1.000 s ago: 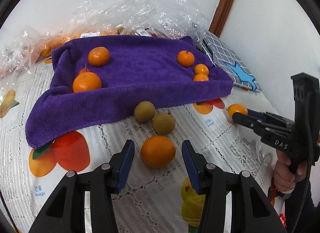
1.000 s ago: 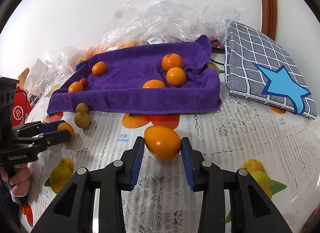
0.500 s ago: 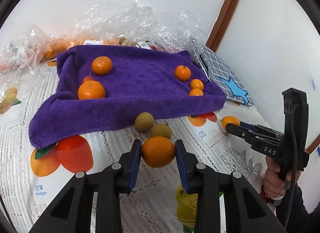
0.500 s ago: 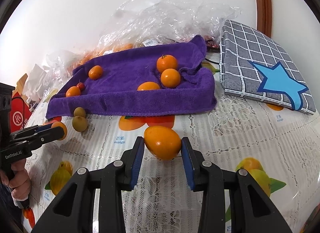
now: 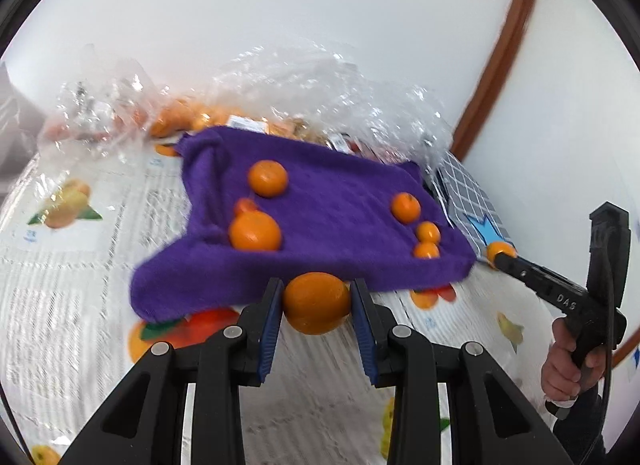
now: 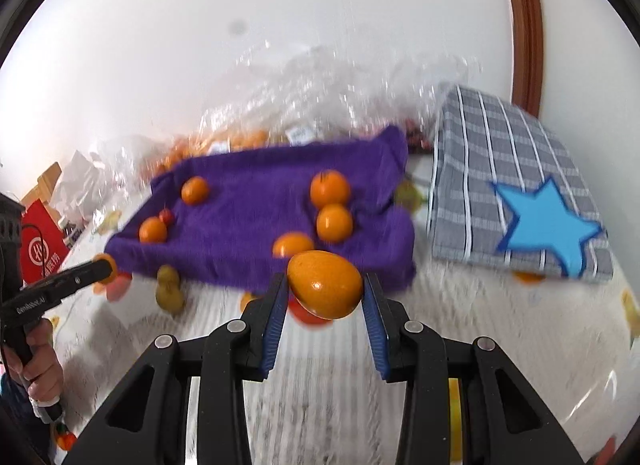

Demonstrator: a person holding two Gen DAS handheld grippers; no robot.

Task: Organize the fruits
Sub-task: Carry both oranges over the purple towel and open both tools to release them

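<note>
Towel [image 5: 328, 201], purple and raised at its edges, carries six orange fruits: three at its left, three at its right end. Left gripper [image 5: 316, 299] pinches a round orange [image 5: 317, 302] at the towel's near edge; right gripper [image 6: 325, 289] pinches an oval orange fruit [image 6: 325, 283] likewise. Two greenish fruits [image 6: 170, 293] lie on the tablecloth [image 6: 500, 329], with a checked cushion [image 6: 500, 169] beside the towel.

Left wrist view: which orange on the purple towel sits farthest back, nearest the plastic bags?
The orange at upper left of the purple towel, alone above the bigger orange by the front fold. The three small ones line the right edge.
</note>
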